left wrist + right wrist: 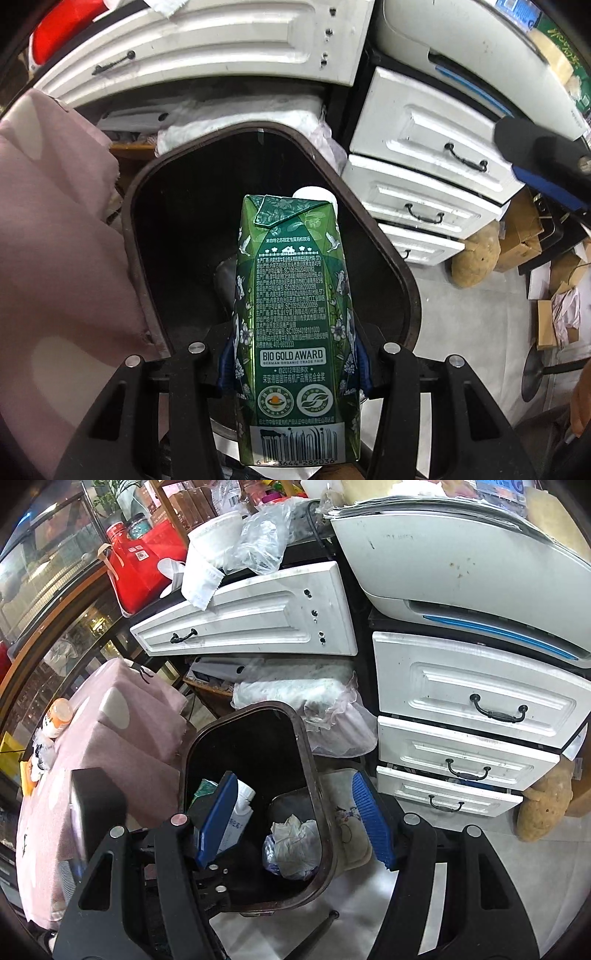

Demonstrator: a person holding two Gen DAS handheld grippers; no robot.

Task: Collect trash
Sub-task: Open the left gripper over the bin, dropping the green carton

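A green milk carton [295,295] with a white cap stands upright between the blue pads of my left gripper [295,363], which is shut on its lower half. It hangs right over the mouth of the dark brown trash bin [369,221]. In the right wrist view my right gripper [295,801] is open above the same bin [314,775], nothing between its fingers. Crumpled paper and plastic [291,845] lie inside. A carton with a green top and white cap [240,812] shows behind its left finger; I cannot tell whether it is the held one.
White drawers [472,701] stand right of the bin under a white printer [461,565]. A pink cloth-covered surface [122,746] borders the bin's left side, with a small orange-capped bottle [57,716] on it. A brown sack [543,808] and cardboard boxes [521,236] sit on the tiled floor.
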